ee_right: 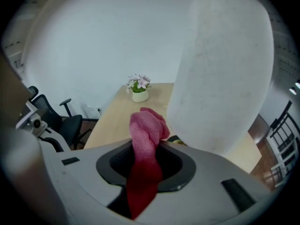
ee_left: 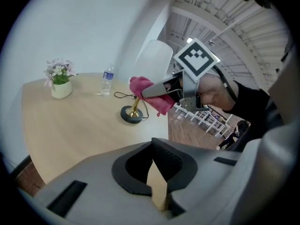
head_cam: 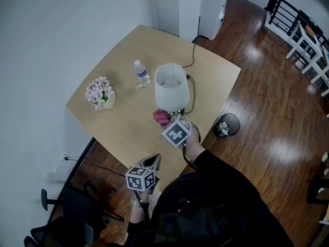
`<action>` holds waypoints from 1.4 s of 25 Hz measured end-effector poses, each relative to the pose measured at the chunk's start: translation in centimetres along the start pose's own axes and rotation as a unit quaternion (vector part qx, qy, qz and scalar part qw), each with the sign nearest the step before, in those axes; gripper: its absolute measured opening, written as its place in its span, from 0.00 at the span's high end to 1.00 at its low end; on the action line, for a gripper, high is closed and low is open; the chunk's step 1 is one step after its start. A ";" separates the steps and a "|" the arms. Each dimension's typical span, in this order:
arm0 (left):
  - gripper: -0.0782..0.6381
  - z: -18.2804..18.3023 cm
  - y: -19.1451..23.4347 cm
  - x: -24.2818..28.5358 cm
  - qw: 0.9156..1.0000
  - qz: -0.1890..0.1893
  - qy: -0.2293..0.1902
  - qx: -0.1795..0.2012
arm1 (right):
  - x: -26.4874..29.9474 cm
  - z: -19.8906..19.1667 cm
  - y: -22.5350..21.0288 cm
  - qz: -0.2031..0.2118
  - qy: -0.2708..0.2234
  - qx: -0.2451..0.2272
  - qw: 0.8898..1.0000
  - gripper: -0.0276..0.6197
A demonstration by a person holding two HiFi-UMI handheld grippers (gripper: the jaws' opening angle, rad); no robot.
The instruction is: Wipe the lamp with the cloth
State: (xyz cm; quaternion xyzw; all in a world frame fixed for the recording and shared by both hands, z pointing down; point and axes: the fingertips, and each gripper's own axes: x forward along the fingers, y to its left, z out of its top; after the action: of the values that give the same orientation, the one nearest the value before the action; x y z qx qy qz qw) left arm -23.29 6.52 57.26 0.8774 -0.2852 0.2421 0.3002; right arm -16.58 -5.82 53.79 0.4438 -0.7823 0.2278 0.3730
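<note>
Right gripper (head_cam: 168,122), centre of the head view: jaws part-closed, clamped on the bunched pink cloth (ee_right: 145,135). The cloth sits just beside the lower rim of the white lamp (head_cam: 171,86) shade; contact not certain. Left gripper (ee_left: 158,182), low centre over the near edge of the table (head_cam: 123,133): jaws pressed together, nothing in them. Small pot (head_cam: 108,101) at left of table holds pink flowers. Water bottle (head_cam: 142,73) upright near the lamp. Floor bin (head_cam: 226,124) at right holds pale scraps.
</note>
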 end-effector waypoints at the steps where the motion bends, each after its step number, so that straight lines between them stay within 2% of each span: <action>1: 0.89 0.0 -0.1 0.1 1.000 0.000 0.001 0.001 | -1.0 0.8 0.4 0.007 -0.019 -0.003 1.000 0.78; 3: 0.89 0.3 -0.3 0.2 1.000 -0.001 0.002 0.004 | -3.9 2.9 0.5 0.012 -0.061 -0.005 0.998 0.78; 7: 0.89 1.1 -0.5 0.8 1.000 -0.003 0.003 0.012 | -10.4 7.0 -0.8 -0.005 -0.141 -0.001 0.990 0.78; 12: 0.89 2.5 -1.3 1.4 1.000 -0.006 -0.003 0.022 | -14.2 8.9 -3.5 -0.026 -0.183 0.013 0.983 0.78; 17: 0.89 2.9 -1.8 1.8 1.000 -0.004 -0.004 0.029 | -12.4 7.3 -5.1 -0.027 -0.162 0.029 0.986 0.78; 27: 0.89 1.3 -1.9 1.6 1.000 0.008 0.012 0.011 | -5.4 1.0 -4.6 0.016 -0.080 0.048 0.996 0.78; 35: 0.89 1.1 -2.5 2.2 1.000 0.010 0.019 0.013 | -1.1 -3.6 -3.7 0.058 -0.023 0.057 0.996 0.78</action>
State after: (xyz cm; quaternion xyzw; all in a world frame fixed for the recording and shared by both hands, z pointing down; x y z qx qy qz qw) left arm -19.80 6.59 56.83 0.8736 -0.2854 0.2656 0.2914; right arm -11.68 -4.64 55.23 0.4236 -0.8009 0.2825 0.3151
